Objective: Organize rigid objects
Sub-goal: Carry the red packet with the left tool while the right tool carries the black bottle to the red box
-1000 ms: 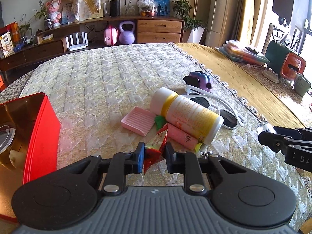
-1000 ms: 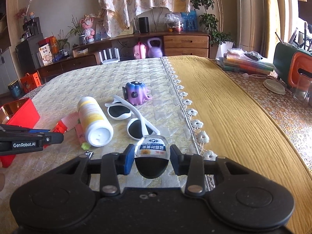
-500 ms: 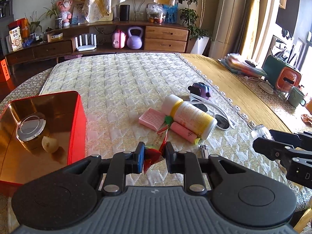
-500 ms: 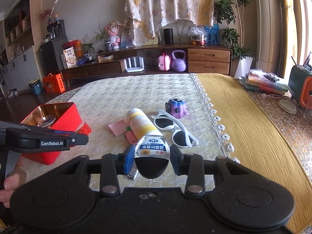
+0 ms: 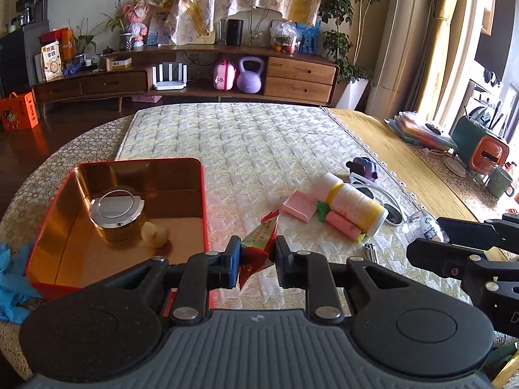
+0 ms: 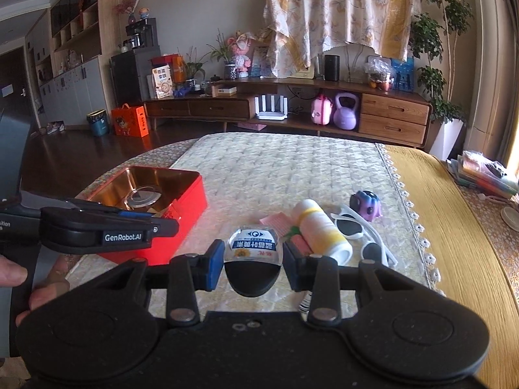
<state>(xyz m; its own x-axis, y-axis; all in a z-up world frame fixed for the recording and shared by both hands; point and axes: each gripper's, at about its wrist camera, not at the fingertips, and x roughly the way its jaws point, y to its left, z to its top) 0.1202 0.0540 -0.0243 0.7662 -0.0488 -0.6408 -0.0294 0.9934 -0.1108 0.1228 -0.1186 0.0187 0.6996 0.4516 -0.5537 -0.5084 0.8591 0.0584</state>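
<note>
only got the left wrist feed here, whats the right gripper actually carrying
Observer: The right gripper is shut on a small clear bottle with a blue-and-white label and a dark cap that points back at the camera.
Operator: ok and does the red tin have anything printed on its outside
Observer: The near side of the red tin is plain red in the right wrist view.
Operator: is a hand visible anywhere
Observer: Yes, fingers wrap the left gripper's handle at the left edge of the right wrist view.
</note>
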